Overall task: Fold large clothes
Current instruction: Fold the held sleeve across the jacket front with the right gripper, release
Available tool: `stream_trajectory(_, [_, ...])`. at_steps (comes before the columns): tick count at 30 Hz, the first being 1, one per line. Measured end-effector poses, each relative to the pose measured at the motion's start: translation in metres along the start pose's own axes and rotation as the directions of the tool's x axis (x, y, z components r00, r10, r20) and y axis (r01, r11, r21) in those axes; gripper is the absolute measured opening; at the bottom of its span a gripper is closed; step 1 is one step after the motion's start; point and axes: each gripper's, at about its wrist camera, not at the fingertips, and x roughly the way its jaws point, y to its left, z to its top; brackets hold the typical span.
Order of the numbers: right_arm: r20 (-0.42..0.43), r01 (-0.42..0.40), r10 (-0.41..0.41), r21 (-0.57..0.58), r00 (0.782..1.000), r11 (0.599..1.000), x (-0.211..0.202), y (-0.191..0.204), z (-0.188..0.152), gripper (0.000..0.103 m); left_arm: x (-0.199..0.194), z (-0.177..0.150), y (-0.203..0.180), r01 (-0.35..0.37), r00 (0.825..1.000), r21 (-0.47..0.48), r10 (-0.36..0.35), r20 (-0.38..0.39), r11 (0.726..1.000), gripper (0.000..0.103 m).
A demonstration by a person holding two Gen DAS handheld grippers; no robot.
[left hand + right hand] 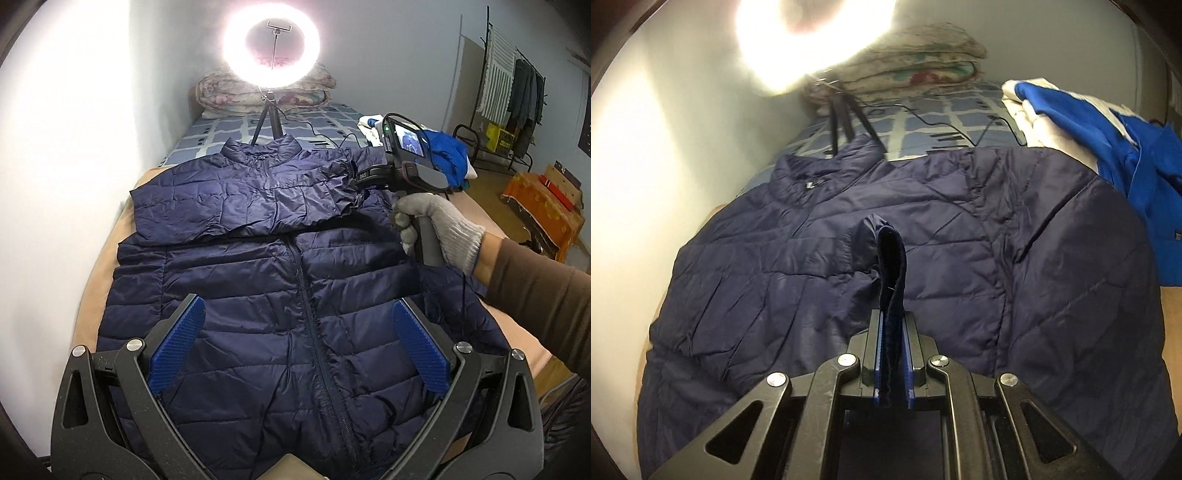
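Note:
A navy quilted puffer jacket point(258, 280) lies front up on the bed, zipper closed, collar toward the ring light. One sleeve point(236, 206) is folded across the chest. My left gripper point(295, 336) is open and empty, hovering over the jacket's lower front. My right gripper point(893, 325) is shut on the other sleeve's dark cuff point(892, 266) and holds it above the jacket's chest point(960, 258). In the left wrist view the right gripper's body point(402, 166) sits near the jacket's right shoulder, held by a gloved hand.
A lit ring light on a tripod point(271, 48) stands on the bed behind the collar, its cable trailing right. Folded quilts point(266, 92) sit against the wall. Blue and white clothes point(1089, 122) are piled at the right. A clothes rack point(517, 92) stands beyond.

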Motion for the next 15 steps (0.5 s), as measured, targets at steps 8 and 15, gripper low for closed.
stream_trajectory(8, [-0.062, 0.071, -0.074, -0.045, 0.995, 0.996, 0.033, 0.005, 0.008, 0.007, 0.006, 0.003, 0.001, -0.009, 1.000, -0.009, 0.009, -0.001, 1.000, 0.103])
stream_trajectory(15, [-0.091, 0.091, -0.095, -0.048, 0.991, 0.995, 0.038, -0.002, 0.000, 0.024, 0.001, 0.005, 0.001, -0.015, 1.000, -0.011, 0.016, 0.023, 1.000, 0.103])
